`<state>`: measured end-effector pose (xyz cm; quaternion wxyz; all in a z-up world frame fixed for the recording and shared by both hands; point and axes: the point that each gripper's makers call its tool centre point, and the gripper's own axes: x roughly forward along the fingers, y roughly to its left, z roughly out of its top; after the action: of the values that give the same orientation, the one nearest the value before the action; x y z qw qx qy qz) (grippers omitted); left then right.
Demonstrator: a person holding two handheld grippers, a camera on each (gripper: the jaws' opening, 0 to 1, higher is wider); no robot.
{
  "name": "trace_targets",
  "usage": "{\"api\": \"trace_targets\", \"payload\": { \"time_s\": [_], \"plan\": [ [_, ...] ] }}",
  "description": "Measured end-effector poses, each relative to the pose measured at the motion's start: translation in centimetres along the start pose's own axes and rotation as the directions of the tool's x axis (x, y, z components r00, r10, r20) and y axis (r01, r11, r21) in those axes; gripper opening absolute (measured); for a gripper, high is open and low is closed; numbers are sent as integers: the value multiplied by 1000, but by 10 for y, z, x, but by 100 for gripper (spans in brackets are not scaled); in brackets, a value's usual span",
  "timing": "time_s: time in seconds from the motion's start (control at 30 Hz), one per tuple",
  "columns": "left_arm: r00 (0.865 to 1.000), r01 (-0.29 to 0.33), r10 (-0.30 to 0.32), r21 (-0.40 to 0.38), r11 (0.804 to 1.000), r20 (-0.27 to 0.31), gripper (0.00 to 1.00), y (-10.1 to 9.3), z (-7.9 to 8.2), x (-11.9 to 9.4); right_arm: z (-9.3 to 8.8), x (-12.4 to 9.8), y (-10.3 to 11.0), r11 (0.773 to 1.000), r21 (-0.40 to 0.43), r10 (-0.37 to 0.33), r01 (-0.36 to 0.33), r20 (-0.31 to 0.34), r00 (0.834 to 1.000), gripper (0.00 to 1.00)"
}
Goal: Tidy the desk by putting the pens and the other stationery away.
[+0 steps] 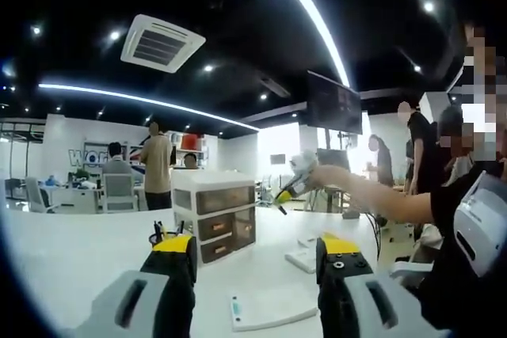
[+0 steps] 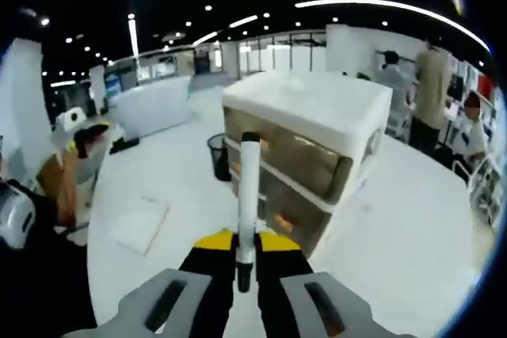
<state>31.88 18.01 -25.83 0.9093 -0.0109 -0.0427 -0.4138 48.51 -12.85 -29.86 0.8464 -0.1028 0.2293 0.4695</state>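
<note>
The white worktop (image 2: 412, 219) spreads out under both grippers, and just ahead of the right gripper (image 2: 245, 263) stands the drawer unit (image 2: 305, 156), drawers apparently shut. That gripper is clamped on a white pen (image 2: 248, 195) pointing straight at the unit, so the smart play looks like opening a drawer first. The left gripper (image 1: 255, 263) hangs with jaws spread and nothing between them, the unit just beyond, free to pull one.

A white desk (image 1: 71, 255) carries a white drawer unit (image 1: 215, 213), a pen cup (image 1: 158, 236) and flat white pads (image 1: 265, 310)
</note>
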Motion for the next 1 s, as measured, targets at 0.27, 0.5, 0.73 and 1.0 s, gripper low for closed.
{"api": "trace_targets", "payload": {
  "time_s": [0.27, 0.5, 0.73, 1.0],
  "plan": [
    [1000, 3, -3, 0, 1000, 0, 61, -1, 1, 1, 23, -18, -1, 998, 48, -38, 31, 162, 986, 7],
    [1000, 4, -4, -1, 1000, 0, 61, -1, 0, 2, 26, -31, 17, 998, 16, -67, 65, 276, 959, 7],
    [1000, 5, -5, -2, 1000, 2, 61, -2, 1, 3, 19, -43, 38, 998, 33, -68, 60, 352, 933, 7],
    [1000, 6, -6, -2, 1000, 1, 61, -2, 0, 3, 9, -53, 65, 998, -6, -62, 70, 385, 921, 7]
  ]
}}
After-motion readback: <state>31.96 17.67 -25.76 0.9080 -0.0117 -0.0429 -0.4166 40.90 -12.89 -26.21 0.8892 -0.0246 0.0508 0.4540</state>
